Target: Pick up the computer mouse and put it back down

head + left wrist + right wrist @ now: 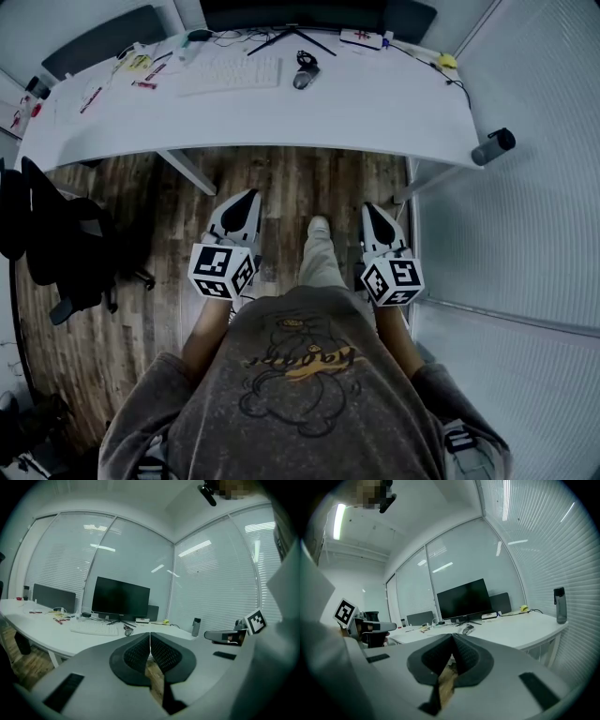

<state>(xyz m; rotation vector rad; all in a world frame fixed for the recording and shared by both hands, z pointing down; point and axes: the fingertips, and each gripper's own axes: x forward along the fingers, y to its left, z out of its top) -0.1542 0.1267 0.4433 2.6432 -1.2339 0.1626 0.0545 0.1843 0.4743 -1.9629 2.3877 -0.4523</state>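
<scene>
The computer mouse (302,79) lies on the white desk (375,112), toward its far side, just right of the white keyboard (232,73) and in front of the dark monitor (291,11). It is well apart from both grippers.

The left gripper (250,197) and the right gripper (372,210) are held side by side over the wooden floor (291,187), short of the desk's near edge. Each has its jaws pressed together at the tips with nothing between them; this shows in the left gripper view (150,641) and the right gripper view (452,644).

The desk's near edge curves across the whole width ahead. The strip of floor between it and the person is open. Two slanted white legs (187,172) come down under the desk, one left and one right of the grippers.

A black office chair (56,248) stands on the left, away from the left gripper. On the right, a wall with blinds (525,225) runs close beside the right gripper.

A grey bottle (494,146) stands at the desk's near right corner. Pens and small items (141,70) are scattered over the far left part, and a yellow object (447,61) with a cable sits far right. The broad middle of the desk, between the near edge and the mouse, is bare.
</scene>
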